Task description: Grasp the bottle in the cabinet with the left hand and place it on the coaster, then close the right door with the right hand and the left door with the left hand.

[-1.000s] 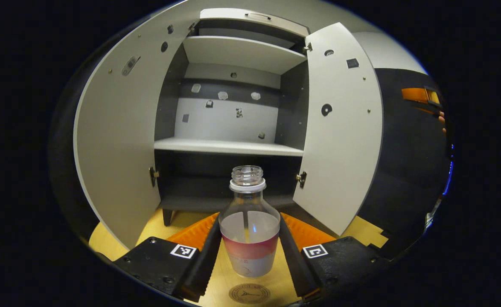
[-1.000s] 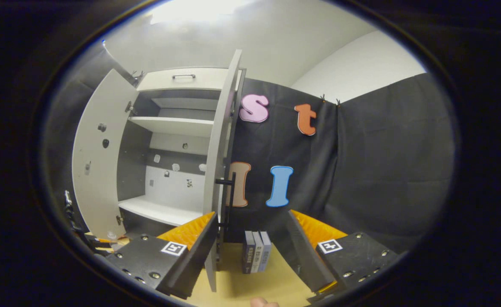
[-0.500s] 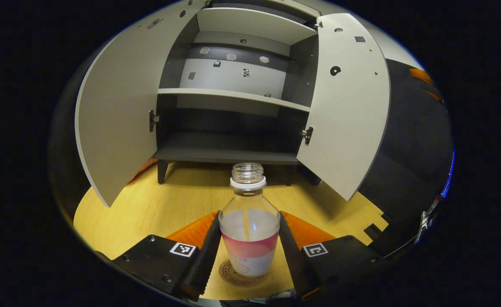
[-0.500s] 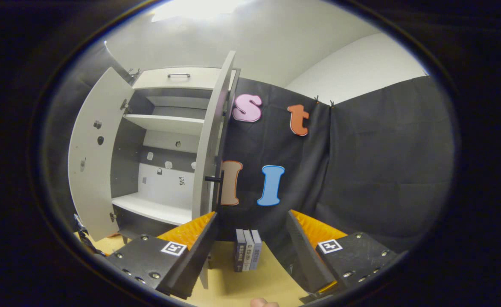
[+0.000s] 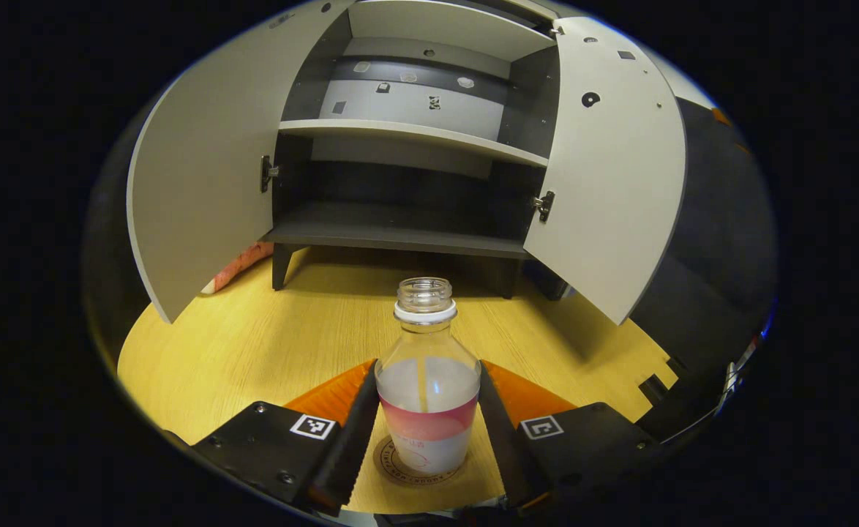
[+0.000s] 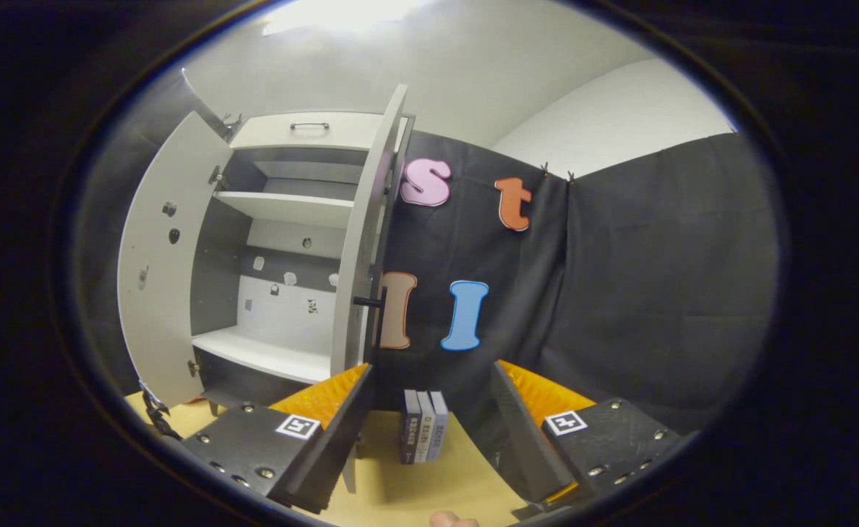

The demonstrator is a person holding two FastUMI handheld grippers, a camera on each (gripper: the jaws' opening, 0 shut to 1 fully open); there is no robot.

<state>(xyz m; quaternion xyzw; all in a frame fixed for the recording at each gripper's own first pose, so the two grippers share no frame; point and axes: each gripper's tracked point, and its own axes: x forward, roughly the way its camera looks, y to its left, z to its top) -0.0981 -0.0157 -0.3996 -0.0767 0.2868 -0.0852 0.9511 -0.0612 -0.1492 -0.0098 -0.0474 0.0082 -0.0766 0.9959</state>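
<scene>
Clear bottle (image 5: 427, 380) upright, clamped between both fingers of left gripper (image 5: 427, 432), now down on coaster (image 5: 416, 465); 1 s ago held above it. Cabinet (image 5: 407, 132) at 12 o'clock, both doors open. Right gripper (image 6: 429, 432) fingers apart, books (image 6: 424, 435) between.

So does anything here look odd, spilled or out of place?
Nothing spilled. The bottle has no cap, standing upright between the left gripper's fingers over the coaster. Both cabinet doors hang open.
</scene>
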